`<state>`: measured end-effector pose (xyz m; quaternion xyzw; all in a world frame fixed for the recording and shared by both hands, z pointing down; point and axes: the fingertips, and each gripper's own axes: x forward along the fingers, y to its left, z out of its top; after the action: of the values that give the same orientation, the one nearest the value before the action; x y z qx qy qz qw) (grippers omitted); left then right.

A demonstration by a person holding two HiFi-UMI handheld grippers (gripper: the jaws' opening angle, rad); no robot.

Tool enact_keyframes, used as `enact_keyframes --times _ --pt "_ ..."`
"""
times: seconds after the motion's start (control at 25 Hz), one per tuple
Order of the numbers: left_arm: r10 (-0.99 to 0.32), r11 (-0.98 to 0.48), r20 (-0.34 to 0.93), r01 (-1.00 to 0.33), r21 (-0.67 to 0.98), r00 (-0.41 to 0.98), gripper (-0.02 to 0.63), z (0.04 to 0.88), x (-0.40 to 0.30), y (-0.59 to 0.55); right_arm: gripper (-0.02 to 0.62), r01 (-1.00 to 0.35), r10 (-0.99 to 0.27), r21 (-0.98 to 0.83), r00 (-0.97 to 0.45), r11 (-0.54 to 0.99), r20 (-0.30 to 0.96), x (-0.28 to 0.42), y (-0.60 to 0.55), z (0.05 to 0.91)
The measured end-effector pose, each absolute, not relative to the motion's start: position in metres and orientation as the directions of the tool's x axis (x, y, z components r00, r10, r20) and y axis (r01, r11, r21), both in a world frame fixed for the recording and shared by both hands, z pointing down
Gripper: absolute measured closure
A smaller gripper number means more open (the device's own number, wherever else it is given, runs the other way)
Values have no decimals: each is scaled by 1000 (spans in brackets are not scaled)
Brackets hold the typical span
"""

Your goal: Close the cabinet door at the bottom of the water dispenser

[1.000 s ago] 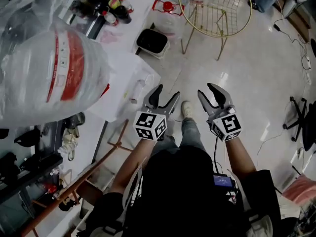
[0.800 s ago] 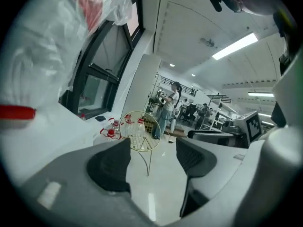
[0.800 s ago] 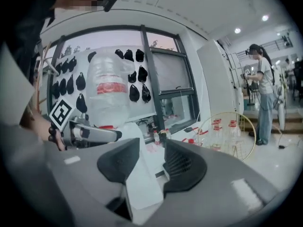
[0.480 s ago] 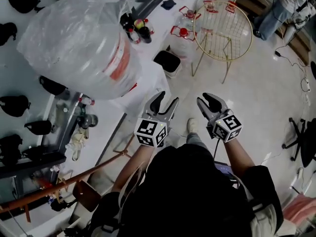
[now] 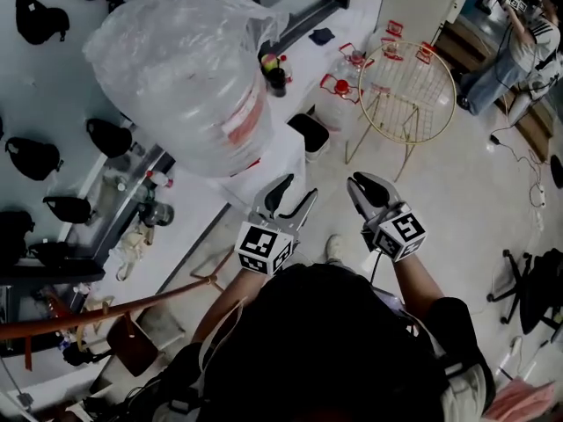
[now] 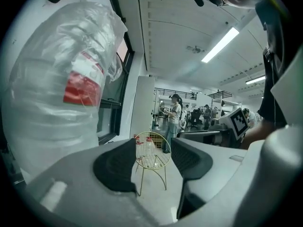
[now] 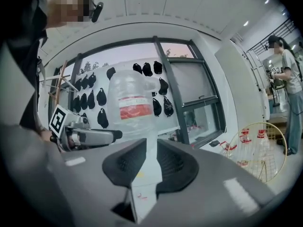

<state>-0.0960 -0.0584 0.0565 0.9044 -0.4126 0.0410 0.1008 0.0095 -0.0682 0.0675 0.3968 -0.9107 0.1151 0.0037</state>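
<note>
Water jug [image 5: 189, 82] in plastic bag [image 5: 264, 16] atop dispenser [image 5: 280, 158]. L claw [image 5: 297, 190] & R claw [image 5: 368, 192] just closing; both apart, nothing btwn.

Nothing legible; the red label [image 5: 239, 117] on the water jug [image 5: 176, 69] (under plastic) is blurred.

Clear crinkled plastic film wraps the big water bottle [image 5: 189, 86]; the round stand [image 5: 407, 79] is shiny gold metal wire; the pale floor [image 5: 457, 209] looks glossy

Glossy pale floor [image 5: 457, 192], round gold wire chair [image 5: 409, 82], dark-framed windows [image 7: 194, 86], ceiling strip lights [image 6: 222, 44].
</note>
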Motion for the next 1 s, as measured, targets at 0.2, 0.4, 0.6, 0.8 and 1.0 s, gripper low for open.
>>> enact_keyframes --times 0.2,0.4,0.6,0.8,1.0 --pt "-765 -614 132 -775 147 631 383 47 -122 -62 534 -715 -713 -156 -697 681 83 1 -76 60" --pt "-782 -589 123 -789 172 611 408 46 -137 -61 546 -723 -723 -139 -688 677 56 4 -76 49" --pt "-791 -584 107 -795 167 603 456 40 -150 -63 573 -727 -733 -154 -680 669 21 1 -76 35" --pt "-808 -561 98 -809 175 581 551 39 -162 -62 591 -728 -735 -167 -677 666 20 5 -74 37" --pt "-812 -552 112 -815 175 573 604 45 -168 -62 591 -722 -730 -172 -683 670 24 3 -75 41"
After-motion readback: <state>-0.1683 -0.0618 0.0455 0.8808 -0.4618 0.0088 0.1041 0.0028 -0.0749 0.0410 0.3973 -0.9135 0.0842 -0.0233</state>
